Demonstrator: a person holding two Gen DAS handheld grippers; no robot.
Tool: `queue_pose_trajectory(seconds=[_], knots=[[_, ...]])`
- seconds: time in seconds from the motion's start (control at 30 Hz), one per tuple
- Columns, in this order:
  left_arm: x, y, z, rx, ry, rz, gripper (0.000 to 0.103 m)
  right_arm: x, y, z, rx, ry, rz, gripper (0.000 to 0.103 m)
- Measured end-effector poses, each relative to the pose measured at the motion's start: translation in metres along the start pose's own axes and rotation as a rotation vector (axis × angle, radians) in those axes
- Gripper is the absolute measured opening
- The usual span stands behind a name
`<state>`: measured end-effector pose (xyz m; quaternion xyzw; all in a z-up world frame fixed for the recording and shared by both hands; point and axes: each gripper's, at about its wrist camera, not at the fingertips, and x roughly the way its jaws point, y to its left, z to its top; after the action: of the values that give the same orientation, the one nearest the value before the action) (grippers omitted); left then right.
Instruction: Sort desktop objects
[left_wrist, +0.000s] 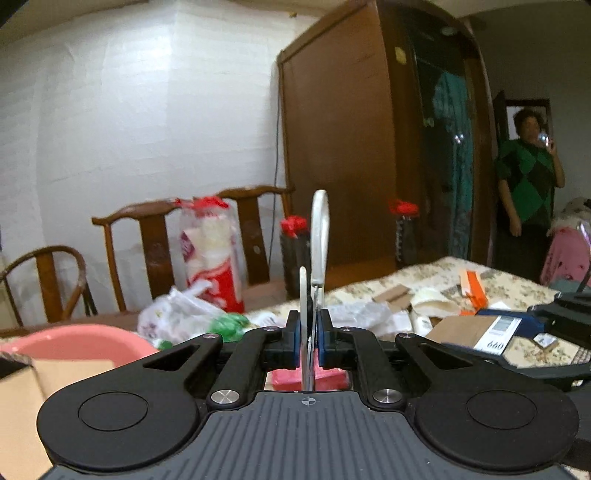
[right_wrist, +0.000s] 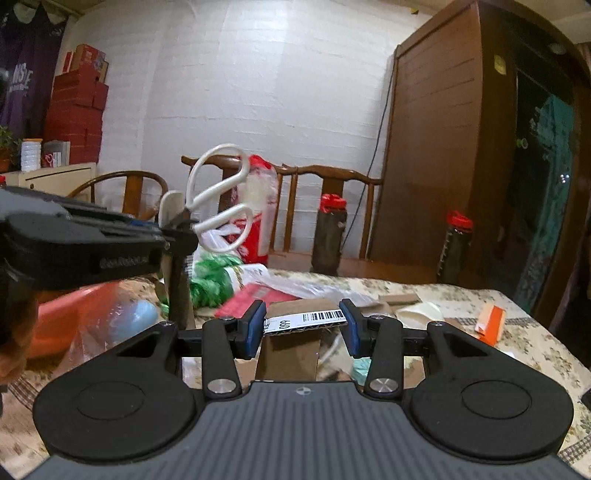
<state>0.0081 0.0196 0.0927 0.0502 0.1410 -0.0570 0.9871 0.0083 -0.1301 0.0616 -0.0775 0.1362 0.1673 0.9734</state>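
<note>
My left gripper (left_wrist: 309, 341) is shut on a pair of white-handled scissors (left_wrist: 318, 236), holding them by the blades with the handles pointing up. The same scissors (right_wrist: 218, 195) and left gripper (right_wrist: 173, 230) show at the left of the right wrist view, raised above the table. My right gripper (right_wrist: 304, 326) holds a cardboard box (right_wrist: 295, 332) with a barcode label between its blue pads, above the floral tablecloth (right_wrist: 535, 347). That box also shows in the left wrist view (left_wrist: 476, 328).
A pink basin (left_wrist: 74, 343) sits at the left, next to a cardboard carton (left_wrist: 22, 398). Plastic bags (left_wrist: 177, 317), a green bundle (right_wrist: 210, 277), a red packet (right_wrist: 258, 295), an orange box (right_wrist: 489, 325) and paper scraps litter the table. Wooden chairs (left_wrist: 147, 236) stand behind. A person (left_wrist: 524, 184) stands far right.
</note>
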Motion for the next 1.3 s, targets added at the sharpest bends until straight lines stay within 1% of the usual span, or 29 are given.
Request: queue_pose_trajectory(seconds=[0.23, 0.37, 0.43, 0.6, 0.77, 0.87, 0.97, 1.1, 1.3], knots=[[-0.022, 0.011, 0.021, -0.002, -0.049, -0.002, 0.004, -0.001, 0.017, 0.014, -0.019, -0.022, 0.014, 0.048], [-0.032, 0.017, 0.029, -0.002, -0.074, 0.011, 0.004, -0.003, 0.026, 0.022, -0.034, -0.035, 0.026, 0.048], [-0.038, 0.023, 0.032, -0.007, -0.084, 0.023, 0.004, -0.004, 0.032, 0.027, -0.038, -0.042, 0.033, 0.048], [-0.058, 0.045, 0.041, -0.020, -0.106, 0.078, 0.004, -0.003, 0.053, 0.045, -0.054, -0.067, 0.077, 0.048], [-0.085, 0.082, 0.050, -0.041, -0.117, 0.145, 0.004, -0.004, 0.089, 0.071, -0.063, -0.104, 0.147, 0.048], [-0.098, 0.104, 0.054, -0.045, -0.110, 0.187, 0.004, 0.002, 0.115, 0.090, -0.068, -0.116, 0.200, 0.048], [-0.109, 0.127, 0.053, -0.049, -0.098, 0.239, 0.004, 0.010, 0.140, 0.100, -0.069, -0.113, 0.251, 0.048], [-0.119, 0.159, 0.043, -0.066, -0.073, 0.294, 0.004, 0.025, 0.177, 0.103, -0.075, -0.089, 0.314, 0.048], [-0.117, 0.198, 0.018, -0.110, -0.028, 0.342, 0.005, 0.056, 0.225, 0.090, -0.081, -0.020, 0.371, 0.048]])
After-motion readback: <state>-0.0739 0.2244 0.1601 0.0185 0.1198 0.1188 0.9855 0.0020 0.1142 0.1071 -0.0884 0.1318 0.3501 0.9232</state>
